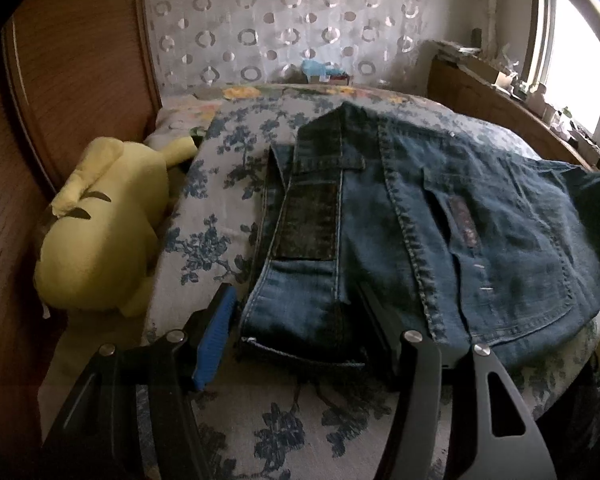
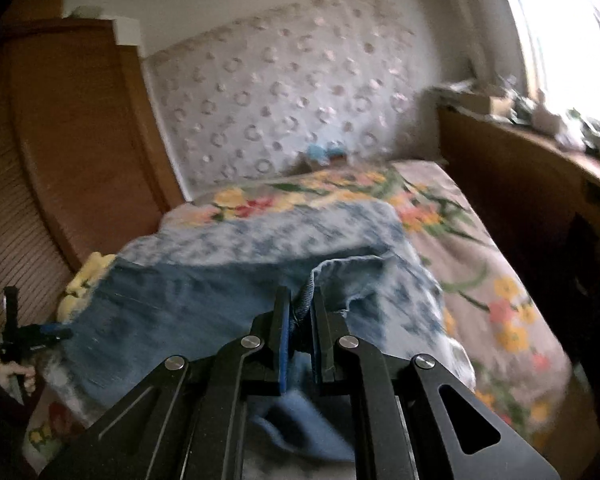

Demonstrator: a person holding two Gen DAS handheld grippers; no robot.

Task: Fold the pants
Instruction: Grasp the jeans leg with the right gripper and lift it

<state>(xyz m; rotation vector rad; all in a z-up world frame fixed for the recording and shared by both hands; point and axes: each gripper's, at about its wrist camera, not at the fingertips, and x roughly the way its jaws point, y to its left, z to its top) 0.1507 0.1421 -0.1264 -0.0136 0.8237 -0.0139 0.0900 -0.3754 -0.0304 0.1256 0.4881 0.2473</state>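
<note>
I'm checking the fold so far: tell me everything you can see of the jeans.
The jeans are blue denim with pale stitching, a back pocket and a dark waistband patch. They lie on a blue-flowered cloth over the bed. The left gripper straddles the waistband end; the right gripper is shut on a denim fold.

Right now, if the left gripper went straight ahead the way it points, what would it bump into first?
Most likely the blue denim jeans lying on the blue-flowered bedspread. The left gripper already has its open jaws either side of the waistband edge, so denim comes first, though exact depth is hard to judge.
</note>
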